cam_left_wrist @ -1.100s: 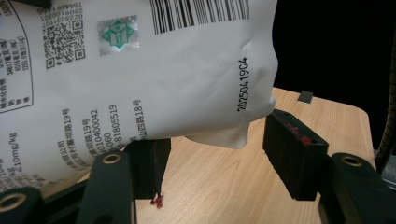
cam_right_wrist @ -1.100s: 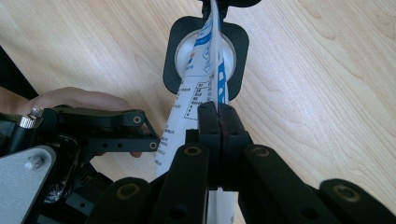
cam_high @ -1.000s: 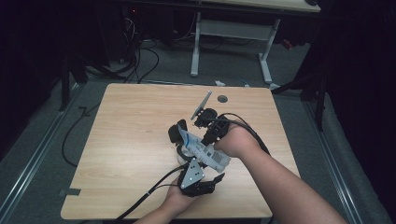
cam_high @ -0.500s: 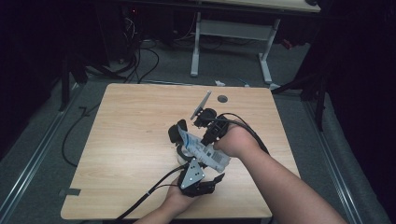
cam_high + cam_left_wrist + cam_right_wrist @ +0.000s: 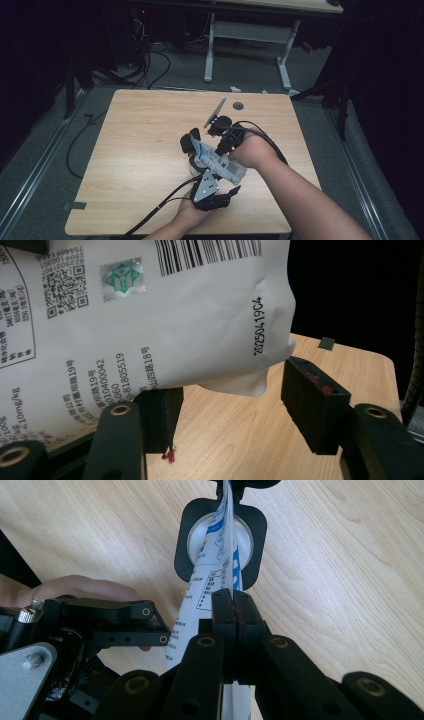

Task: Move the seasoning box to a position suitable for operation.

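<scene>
The right gripper (image 5: 233, 611) has its jaws pressed together on the edge of a white printed pouch (image 5: 216, 161), and it holds this pouch above the middle of the table (image 5: 135, 150), a little toward the person's side. The left gripper (image 5: 227, 405) comes from below with its jaws spread; in the left gripper view the lower corner of the pouch (image 5: 150, 315) hangs just above and between the two pads, but I cannot see that they press on it.

Under the pouch stands a black square holder with a white round inside (image 5: 220, 535), and in the right gripper view the thin edge of the pouch (image 5: 220, 565) points down over it. I think the step in hand is to bring the pouch over this holder, maybe to pour from it or to set it in. The next move probably asks the left gripper to close on the free lower corner, so that both hands can steer the soft pouch; if it closes too low, it can miss the corner.

The table is light wood, with a small dark round mark (image 5: 238, 106) near its far edge. The room around is dark, with grey floor, cables (image 5: 155, 62) and the white legs of another table (image 5: 210, 50) behind.
</scene>
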### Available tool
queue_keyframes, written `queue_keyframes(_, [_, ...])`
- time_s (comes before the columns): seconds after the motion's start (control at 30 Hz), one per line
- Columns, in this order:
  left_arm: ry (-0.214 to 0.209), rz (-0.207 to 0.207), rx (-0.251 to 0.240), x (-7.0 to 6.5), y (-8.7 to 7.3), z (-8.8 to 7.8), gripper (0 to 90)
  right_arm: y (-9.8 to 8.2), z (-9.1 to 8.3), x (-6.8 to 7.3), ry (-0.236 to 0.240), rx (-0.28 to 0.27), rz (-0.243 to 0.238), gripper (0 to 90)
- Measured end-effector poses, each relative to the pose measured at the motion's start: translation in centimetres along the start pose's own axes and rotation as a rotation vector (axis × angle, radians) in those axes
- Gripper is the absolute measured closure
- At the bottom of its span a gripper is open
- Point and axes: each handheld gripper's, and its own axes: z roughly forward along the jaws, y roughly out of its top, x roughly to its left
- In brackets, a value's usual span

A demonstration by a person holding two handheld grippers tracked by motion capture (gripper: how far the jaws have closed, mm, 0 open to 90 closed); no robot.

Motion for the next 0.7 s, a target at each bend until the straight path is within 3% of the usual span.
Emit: queue_keyframes(0.7, [0.002, -0.004, -0.01, 0.02, 0.09, -0.04, 42.7, 0.18, -0.09, 0.04, -0.002, -0.004, -0.002, 90.0])
